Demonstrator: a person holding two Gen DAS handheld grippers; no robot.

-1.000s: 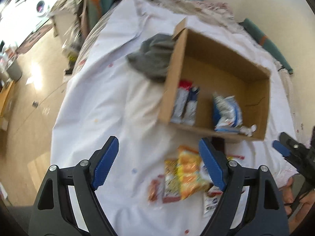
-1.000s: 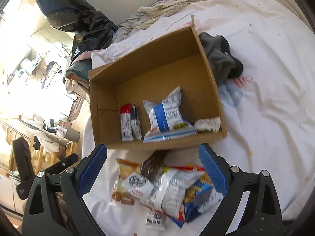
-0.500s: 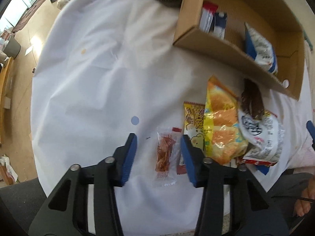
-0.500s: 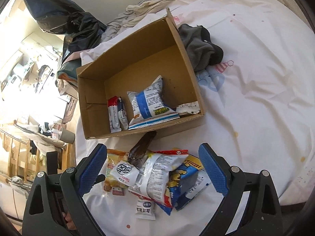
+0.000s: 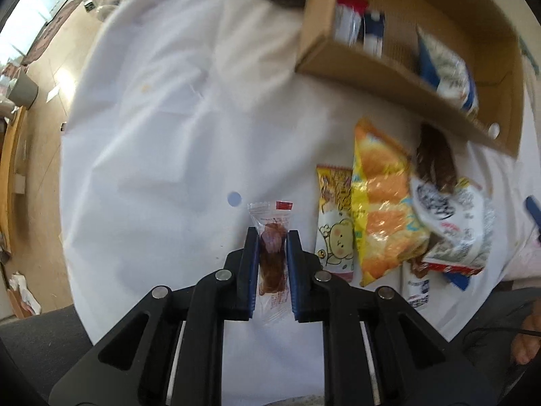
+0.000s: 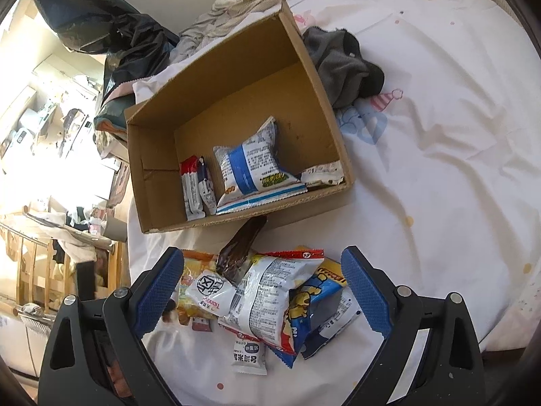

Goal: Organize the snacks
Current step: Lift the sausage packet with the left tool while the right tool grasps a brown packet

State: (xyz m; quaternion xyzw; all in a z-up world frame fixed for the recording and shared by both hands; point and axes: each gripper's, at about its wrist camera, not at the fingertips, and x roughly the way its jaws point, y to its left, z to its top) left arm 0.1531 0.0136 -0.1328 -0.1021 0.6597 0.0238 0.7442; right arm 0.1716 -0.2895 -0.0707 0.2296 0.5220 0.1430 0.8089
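Observation:
My left gripper point(image 5: 273, 237) is shut on a small clear packet of red-brown snack point(image 5: 272, 253) on the white sheet. To its right lies a pile: a yellow cartoon packet point(image 5: 334, 216), an orange bag point(image 5: 382, 203), a white bag point(image 5: 453, 223) and a dark brown wrapper point(image 5: 434, 159). The cardboard box point(image 6: 324, 101) holds a blue-white bag point(image 6: 253, 165) and two small bars point(image 6: 196, 189). My right gripper point(image 6: 260, 291) is open and empty above the pile point(image 6: 267, 297), in front of the box.
A grey cloth point(image 6: 341, 64) lies against the box's right side. The white sheet point(image 6: 439, 169) covers the bed. Dark bags point(image 6: 111, 30) and bedding lie behind the box. The bed edge and wooden floor point(image 5: 37, 128) are to the left.
My left gripper came down onto the small clear packet and closed on it. My right gripper drew back slightly from the box and stayed open.

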